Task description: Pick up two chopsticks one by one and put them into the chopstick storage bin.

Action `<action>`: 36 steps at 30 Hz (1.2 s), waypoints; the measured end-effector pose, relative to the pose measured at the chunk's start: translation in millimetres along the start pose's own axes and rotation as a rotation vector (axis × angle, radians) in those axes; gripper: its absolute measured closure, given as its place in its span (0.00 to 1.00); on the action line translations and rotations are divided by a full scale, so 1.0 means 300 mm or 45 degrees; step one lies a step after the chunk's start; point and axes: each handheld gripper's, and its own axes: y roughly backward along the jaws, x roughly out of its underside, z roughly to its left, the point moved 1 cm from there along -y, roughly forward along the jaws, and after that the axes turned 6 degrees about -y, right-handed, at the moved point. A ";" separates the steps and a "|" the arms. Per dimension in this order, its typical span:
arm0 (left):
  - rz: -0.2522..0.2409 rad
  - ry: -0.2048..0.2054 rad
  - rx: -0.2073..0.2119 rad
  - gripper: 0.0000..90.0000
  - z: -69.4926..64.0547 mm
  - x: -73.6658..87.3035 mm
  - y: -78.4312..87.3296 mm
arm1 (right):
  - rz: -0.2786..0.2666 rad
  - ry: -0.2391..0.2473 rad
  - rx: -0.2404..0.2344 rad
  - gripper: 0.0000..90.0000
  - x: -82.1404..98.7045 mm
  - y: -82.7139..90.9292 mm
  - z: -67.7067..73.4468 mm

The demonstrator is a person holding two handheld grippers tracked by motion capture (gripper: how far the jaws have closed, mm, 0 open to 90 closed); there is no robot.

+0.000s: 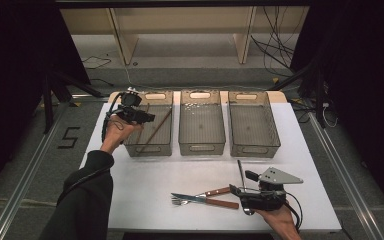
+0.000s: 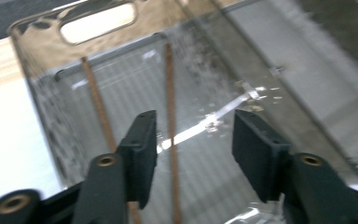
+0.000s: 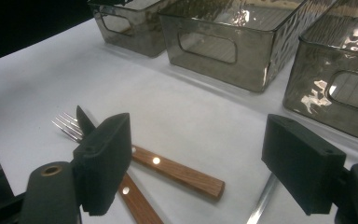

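In the high view, the left hand-held gripper (image 1: 147, 118) is in the upper left part of the frame, above the left smoky transparent plastic bin (image 1: 152, 146), the first of three such bins in a row at the far side of the white bench (image 1: 145, 175). In the left gripper view its jaws are apart, with nothing pressed between them. Below them, two thin brown wooden chopsticks (image 2: 170, 116) lie on the ribbed floor of this bin; one stick runs up the middle of the frame between the jaws, the other is left of it and goes partly behind the left jaw. In the high view one stick leans slanted across the bin.

The right hand-held gripper (image 1: 236, 190) is in the lower right of the high view, low over the bench. Its jaws are wide open and hold nothing. Just left of it lie a knife with a brown wooden handle (image 3: 179, 172) and a metal fork with a wooden handle (image 3: 67, 126), crossed over each other. A thin shiny metal piece (image 1: 240, 171) lies just beside this gripper; what it is I cannot tell.

The middle bin (image 1: 202, 145) and the right bin (image 1: 254, 147) are at the upper centre.
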 end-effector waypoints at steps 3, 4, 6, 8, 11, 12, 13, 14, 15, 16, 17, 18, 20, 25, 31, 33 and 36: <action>-0.038 0.004 0.041 0.48 -0.025 -0.001 0.029 | 0.001 0.000 0.002 0.28 0.001 0.000 -0.001; -0.044 -0.007 0.044 0.46 -0.034 0.000 0.037 | 0.001 0.000 0.002 0.28 0.001 0.000 0.000; -0.049 -0.024 0.052 0.43 -0.051 0.003 0.053 | 0.000 -0.001 0.001 0.28 0.001 0.001 0.000; -0.071 -0.026 0.062 0.41 -0.065 0.008 0.073 | 0.002 -0.002 0.001 0.28 0.001 0.002 0.001; -0.102 -0.034 0.076 0.39 -0.084 0.017 0.100 | 0.001 0.001 0.001 0.28 0.001 0.002 0.001; -0.114 -0.037 0.083 0.38 -0.092 0.021 0.107 | 0.003 0.002 0.002 0.28 0.001 0.001 0.000; -0.125 -0.038 0.093 0.37 -0.100 0.027 0.115 | 0.004 0.002 0.004 0.28 0.001 0.001 0.001; -0.140 -0.041 0.100 0.36 -0.106 0.034 0.123 | 0.005 0.003 0.006 0.28 0.001 0.002 0.001; -0.149 -0.048 0.110 0.35 -0.110 0.042 0.129 | 0.003 0.003 0.009 0.28 0.000 0.002 0.001; -0.151 -0.053 0.116 0.34 -0.113 0.051 0.135 | 0.004 0.000 0.012 0.28 0.000 0.003 0.000; -0.161 -0.050 0.117 0.33 -0.118 0.062 0.140 | 0.004 -0.001 0.012 0.28 0.000 0.003 -0.001; -0.169 -0.051 0.120 0.33 -0.123 0.074 0.146 | 0.005 -0.001 0.013 0.28 0.001 0.004 -0.002; -0.182 -0.054 0.131 0.31 -0.135 0.096 0.157 | 0.007 -0.002 0.015 0.28 0.001 0.004 -0.002; -0.208 -0.045 0.153 0.29 -0.155 0.153 0.175 | 0.022 -0.003 0.034 0.28 0.000 0.003 -0.003; -0.237 -0.056 0.172 0.27 -0.186 0.224 0.183 | 0.094 0.000 0.098 0.28 -0.008 0.002 -0.006; -0.244 -0.057 0.175 0.26 -0.193 0.245 0.185 | 0.125 0.002 0.131 0.28 -0.012 0.001 -0.009; -0.271 -0.046 0.182 0.26 -0.198 0.274 0.181 | 0.158 -0.023 0.162 0.29 -0.018 0.001 -0.012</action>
